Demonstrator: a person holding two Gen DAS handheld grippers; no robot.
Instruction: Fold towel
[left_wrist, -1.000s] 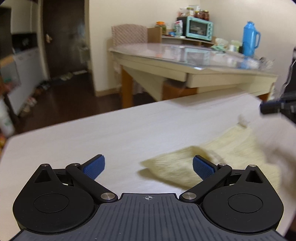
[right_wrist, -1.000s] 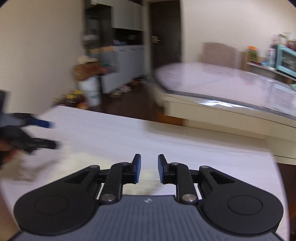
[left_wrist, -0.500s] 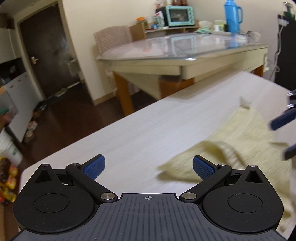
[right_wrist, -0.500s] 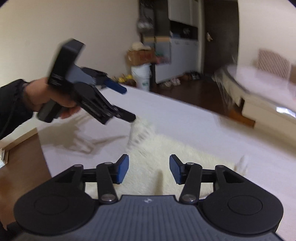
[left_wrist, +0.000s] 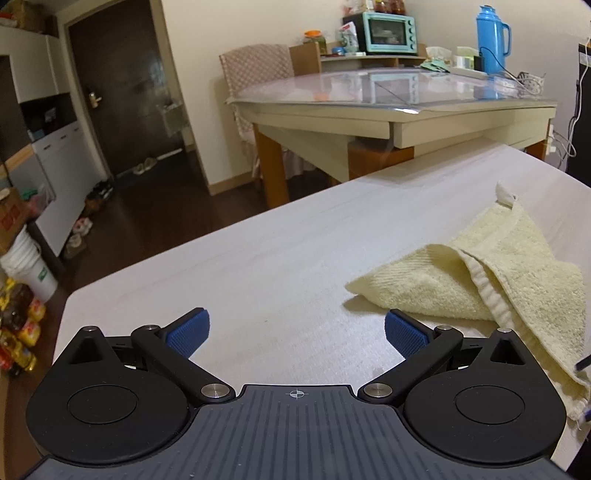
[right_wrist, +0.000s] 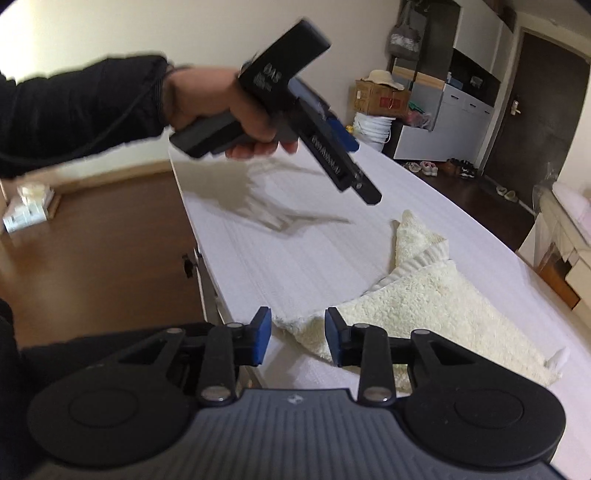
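A pale yellow towel (left_wrist: 491, 280) lies crumpled and partly folded over itself on the white table (left_wrist: 280, 258), at the right in the left wrist view. My left gripper (left_wrist: 297, 330) is wide open and empty, above bare table left of the towel. In the right wrist view the towel (right_wrist: 424, 295) lies ahead, with a corner between the fingers of my right gripper (right_wrist: 297, 339), which is open. The left gripper (right_wrist: 332, 155), held in a hand, hovers above the table beyond the towel.
A glass-topped dining table (left_wrist: 388, 99) with a blue thermos (left_wrist: 491, 38) and a teal oven (left_wrist: 388, 26) stands behind. The white table's near edge (right_wrist: 199, 258) drops to wooden floor. Cabinets, buckets and a dark door (right_wrist: 528, 110) stand further off.
My right gripper swung around to face the towel, opened, and came down at its near corner. My left gripper drew back left, off the towel, and stayed open.
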